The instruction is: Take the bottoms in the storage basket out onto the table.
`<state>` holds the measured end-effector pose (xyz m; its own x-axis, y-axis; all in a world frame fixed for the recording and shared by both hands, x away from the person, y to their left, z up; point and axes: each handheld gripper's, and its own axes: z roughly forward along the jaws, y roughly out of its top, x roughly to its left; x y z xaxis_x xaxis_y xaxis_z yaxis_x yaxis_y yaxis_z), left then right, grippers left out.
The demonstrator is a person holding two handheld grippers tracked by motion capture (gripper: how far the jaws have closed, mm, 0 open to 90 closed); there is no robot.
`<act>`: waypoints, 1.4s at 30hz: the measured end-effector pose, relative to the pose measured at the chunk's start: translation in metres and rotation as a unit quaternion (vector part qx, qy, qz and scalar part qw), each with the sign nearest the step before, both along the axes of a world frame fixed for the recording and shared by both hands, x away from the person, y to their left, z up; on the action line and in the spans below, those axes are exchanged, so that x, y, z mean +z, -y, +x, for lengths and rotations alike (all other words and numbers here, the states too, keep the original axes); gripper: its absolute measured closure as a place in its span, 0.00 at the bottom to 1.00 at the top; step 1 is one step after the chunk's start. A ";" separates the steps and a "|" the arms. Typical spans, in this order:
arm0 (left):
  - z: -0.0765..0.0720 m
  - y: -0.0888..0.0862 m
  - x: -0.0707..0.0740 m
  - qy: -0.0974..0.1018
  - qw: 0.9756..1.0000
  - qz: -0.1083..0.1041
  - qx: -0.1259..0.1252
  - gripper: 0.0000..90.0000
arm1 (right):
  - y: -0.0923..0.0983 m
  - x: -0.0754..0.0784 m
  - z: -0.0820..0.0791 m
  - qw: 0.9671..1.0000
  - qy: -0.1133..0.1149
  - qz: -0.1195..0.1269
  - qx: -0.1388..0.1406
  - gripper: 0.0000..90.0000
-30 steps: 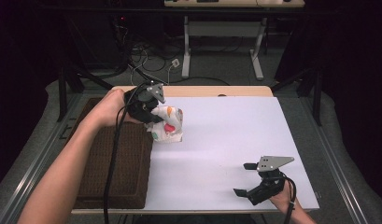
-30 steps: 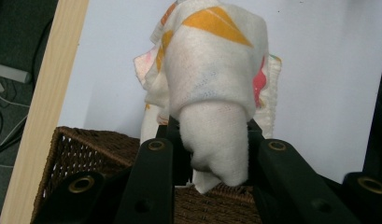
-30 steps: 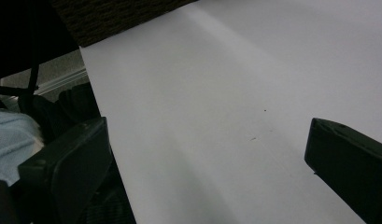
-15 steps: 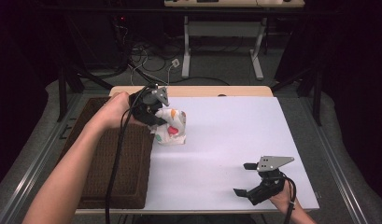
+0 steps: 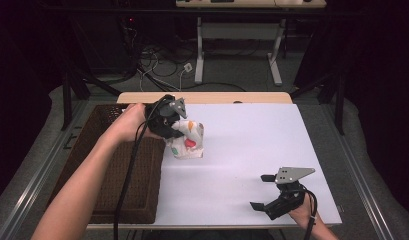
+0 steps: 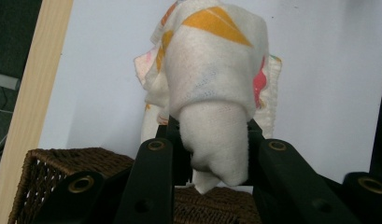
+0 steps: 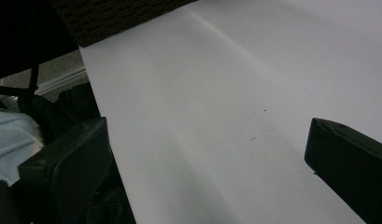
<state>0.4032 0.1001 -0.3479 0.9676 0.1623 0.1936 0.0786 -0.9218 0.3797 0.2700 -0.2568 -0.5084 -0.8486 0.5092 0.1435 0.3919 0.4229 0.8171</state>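
Here, left claw (image 5: 178, 131) clamped on a bunched white cloth (image 5: 188, 141) with orange and red print, cloth hanging just above the white surface (image 5: 252, 150) beside the brown wicker basket (image 5: 117, 175), right claw (image 5: 266, 192) spread wide, empty, near the surface's front edge

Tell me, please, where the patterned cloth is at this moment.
In the high view the patterned cloth is at the left of the white table, clamped in the left gripper beside the brown wicker basket.
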 end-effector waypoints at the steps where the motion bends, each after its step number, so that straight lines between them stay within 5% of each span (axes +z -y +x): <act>1: 0.000 0.001 -0.001 -0.001 1.000 0.001 -0.002 0.83 | 0.000 0.000 0.000 1.000 0.000 0.000 0.000 0.00; 42: 0.002 0.014 -0.033 -0.012 0.999 -0.046 0.026 0.83 | 0.000 0.000 0.000 1.000 0.001 0.001 0.000 0.00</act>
<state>0.4055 0.0858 -0.3812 0.9616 0.2285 0.1517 0.1360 -0.8777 0.4594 0.2699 -0.2572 -0.5082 -0.8485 0.5094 0.1433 0.3911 0.4213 0.8182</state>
